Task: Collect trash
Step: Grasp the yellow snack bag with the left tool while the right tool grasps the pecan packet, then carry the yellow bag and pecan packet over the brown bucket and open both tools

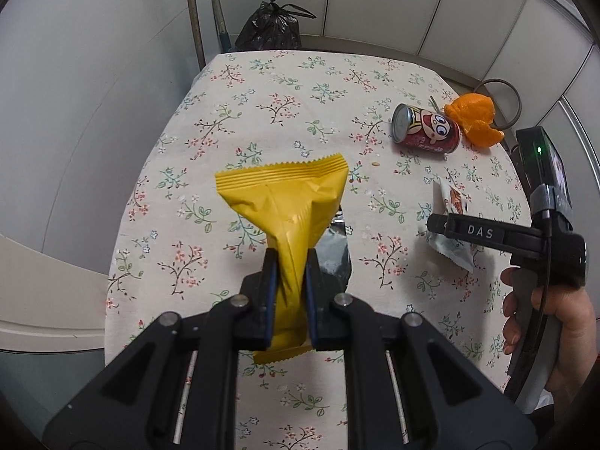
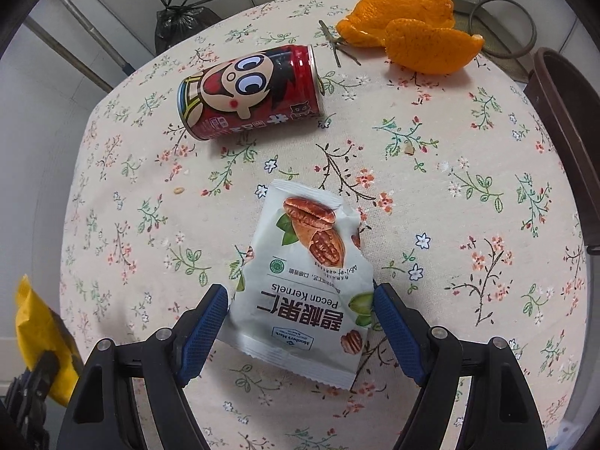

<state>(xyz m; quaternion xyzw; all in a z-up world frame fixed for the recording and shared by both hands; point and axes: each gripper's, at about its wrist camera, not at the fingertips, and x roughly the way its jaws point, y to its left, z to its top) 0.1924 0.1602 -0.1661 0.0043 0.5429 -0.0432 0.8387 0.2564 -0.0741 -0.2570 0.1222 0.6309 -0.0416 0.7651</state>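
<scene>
Left gripper [image 1: 291,268] clamped on crinkled yellow foil wrapper [image 1: 290,202], lifted above floral tablecloth [image 1: 285,90]. Right gripper [image 2: 300,300] fingers spread wide, straddling white pecan-kernel packet [image 2: 303,281].

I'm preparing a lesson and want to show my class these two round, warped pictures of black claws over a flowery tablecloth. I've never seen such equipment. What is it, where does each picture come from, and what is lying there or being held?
No robot here: a person holds a hand-operated gripper in each hand, each carrying a wide-angle camera looking along its fingers.

The left camera's picture shows the left gripper shut on a yellow wrapper.

The right camera's picture shows the right gripper open around a white pecan packet, which lies on the tablecloth. Beyond lie a red can on its side and orange peel. A tied black bag sits behind the table.
</scene>
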